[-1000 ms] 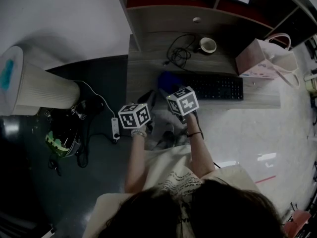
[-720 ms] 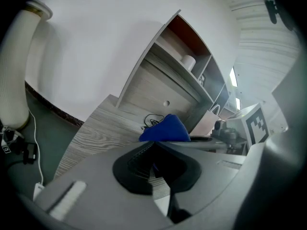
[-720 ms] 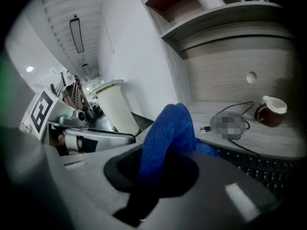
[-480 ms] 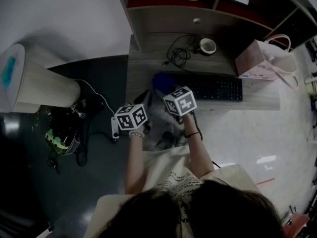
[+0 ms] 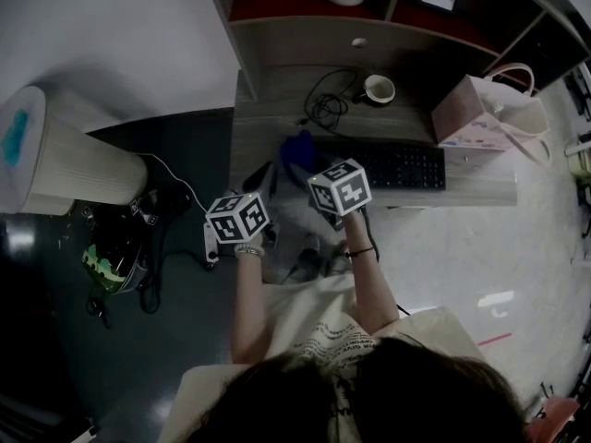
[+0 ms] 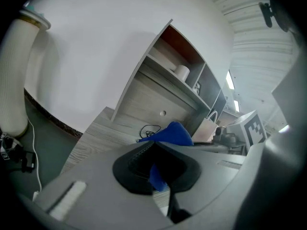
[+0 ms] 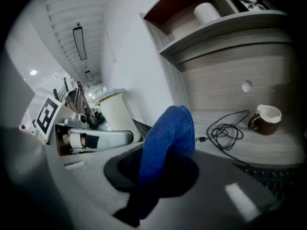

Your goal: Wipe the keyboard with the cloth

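Cloth [image 7: 169, 131] pinched by left hand-held gripper [image 6: 158, 175] and right hand-held gripper [image 7: 152, 172]; keyboard [image 5: 402, 166] partly hidden behind it; cup [image 5: 378, 88] contents indiscernible.

Mug [image 5: 379, 88] beside coiled cable [image 5: 323, 109]; pink bag [image 5: 476, 116] right.

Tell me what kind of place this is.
Most likely an office or study workstation. A wooden desk carries a black keyboard, a mug sits beside a coiled cable, and a shelf unit rises behind.
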`<control>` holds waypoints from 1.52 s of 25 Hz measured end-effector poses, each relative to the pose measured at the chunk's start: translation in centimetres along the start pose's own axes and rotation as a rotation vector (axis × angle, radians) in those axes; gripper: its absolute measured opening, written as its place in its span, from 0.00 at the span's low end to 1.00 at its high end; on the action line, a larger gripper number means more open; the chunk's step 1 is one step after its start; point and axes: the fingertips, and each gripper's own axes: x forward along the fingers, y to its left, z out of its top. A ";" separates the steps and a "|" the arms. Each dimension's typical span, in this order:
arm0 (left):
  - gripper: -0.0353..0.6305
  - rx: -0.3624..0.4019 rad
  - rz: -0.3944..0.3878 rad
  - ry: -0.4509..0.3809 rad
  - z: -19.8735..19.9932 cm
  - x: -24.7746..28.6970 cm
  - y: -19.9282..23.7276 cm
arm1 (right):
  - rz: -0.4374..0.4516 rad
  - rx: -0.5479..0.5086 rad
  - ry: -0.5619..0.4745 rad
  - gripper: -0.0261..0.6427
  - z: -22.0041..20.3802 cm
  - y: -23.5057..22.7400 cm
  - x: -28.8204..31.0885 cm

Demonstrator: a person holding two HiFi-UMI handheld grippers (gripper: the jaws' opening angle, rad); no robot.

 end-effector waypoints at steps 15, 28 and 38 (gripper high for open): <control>0.06 0.191 -0.135 -0.033 4.5 1.7 -6.7 | -0.022 -0.009 -0.161 0.13 5.3 -3.2 -7.1; 0.06 0.375 -0.296 -0.046 7.1 4.0 -15.3 | -0.105 -0.054 -0.343 0.13 10.0 -6.5 -16.4; 0.06 0.440 -0.400 -0.073 8.3 4.5 -19.7 | -0.133 -0.085 -0.428 0.13 11.9 -7.1 -20.6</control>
